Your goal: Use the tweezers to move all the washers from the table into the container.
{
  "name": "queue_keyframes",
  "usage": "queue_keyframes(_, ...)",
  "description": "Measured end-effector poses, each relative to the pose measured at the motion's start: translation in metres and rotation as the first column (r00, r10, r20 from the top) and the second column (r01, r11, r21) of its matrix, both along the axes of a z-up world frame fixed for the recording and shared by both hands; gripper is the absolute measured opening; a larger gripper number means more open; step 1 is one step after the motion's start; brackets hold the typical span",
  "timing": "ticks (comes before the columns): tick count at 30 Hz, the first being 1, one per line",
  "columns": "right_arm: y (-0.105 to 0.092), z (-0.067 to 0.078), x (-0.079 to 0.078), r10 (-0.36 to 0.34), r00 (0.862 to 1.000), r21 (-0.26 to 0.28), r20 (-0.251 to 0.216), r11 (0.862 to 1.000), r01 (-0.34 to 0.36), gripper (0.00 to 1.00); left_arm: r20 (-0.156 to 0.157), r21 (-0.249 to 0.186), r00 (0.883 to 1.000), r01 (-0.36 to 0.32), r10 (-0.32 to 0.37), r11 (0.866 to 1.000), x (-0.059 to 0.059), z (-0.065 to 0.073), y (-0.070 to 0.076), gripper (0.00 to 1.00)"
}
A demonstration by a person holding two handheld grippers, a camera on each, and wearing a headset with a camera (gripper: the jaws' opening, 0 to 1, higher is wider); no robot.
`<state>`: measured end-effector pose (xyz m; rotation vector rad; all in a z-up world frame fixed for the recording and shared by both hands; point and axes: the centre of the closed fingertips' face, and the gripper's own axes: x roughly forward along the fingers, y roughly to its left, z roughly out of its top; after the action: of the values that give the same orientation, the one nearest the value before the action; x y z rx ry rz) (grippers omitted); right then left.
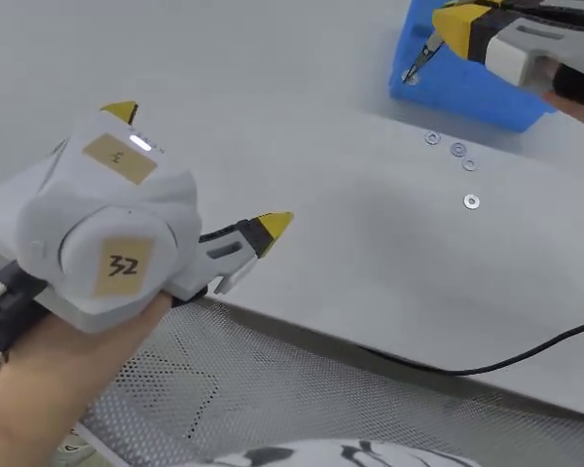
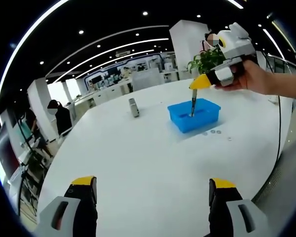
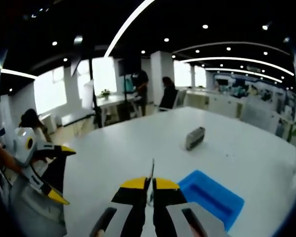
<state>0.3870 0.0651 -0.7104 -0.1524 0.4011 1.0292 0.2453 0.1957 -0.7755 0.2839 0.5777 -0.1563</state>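
On the white worktop [image 1: 302, 117] sits a blue rectangular plastic container [image 1: 467, 83]. The left hand-held gripper [image 2: 153, 182] hangs wide open at the near edge; the right hand-held gripper [image 3: 151, 185] clamps slim metal tweezers [image 1: 420, 60] pointing into the container. Four small silver washers [image 1: 471, 201] lie just beside it.

head view: from above, steeply down on the white table [image 1: 321, 243]; left gripper [image 1: 200, 165] close, blue container [image 1: 467, 88] far.
left gripper view: low at table edge, faces across to the container, well off.
right gripper view: right gripper [image 3: 149, 183] just beside the container, looks along the tweezers [image 3: 152, 170].
shared: table, container in all three.
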Motion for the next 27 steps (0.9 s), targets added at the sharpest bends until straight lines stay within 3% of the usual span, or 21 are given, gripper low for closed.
queue_keyframes(8, -0.003, 0.007, 0.021, -0.067, 0.997, 0.014, 0.037, 0.998, 0.066, 0.0, -0.011, 0.009, 1.0, 0.007, -0.007, 1.0, 0.0, -0.003, -0.001, 0.96)
queue_keyframes(12, -0.004, -0.002, 0.033, -0.1, 0.991, -0.021, 0.089, 0.995, 0.103, 0.0, -0.016, 0.01, 1.0, 0.009, -0.008, 1.0, 0.0, -0.004, -0.001, 0.96)
queue_keyframes(20, -0.002, -0.037, 0.046, -0.142, 0.99, -0.008, 0.022, 0.99, 0.142, 0.0, -0.025, 0.023, 1.0, 0.017, -0.016, 1.0, 0.0, -0.007, -0.001, 0.95)
queue_keyframes(27, -0.001, -0.053, 0.054, -0.164, 0.986, -0.03, 0.009, 0.986, 0.164, 0.0, -0.032, 0.028, 0.999, 0.018, -0.018, 0.999, -0.001, -0.008, -0.001, 0.95)
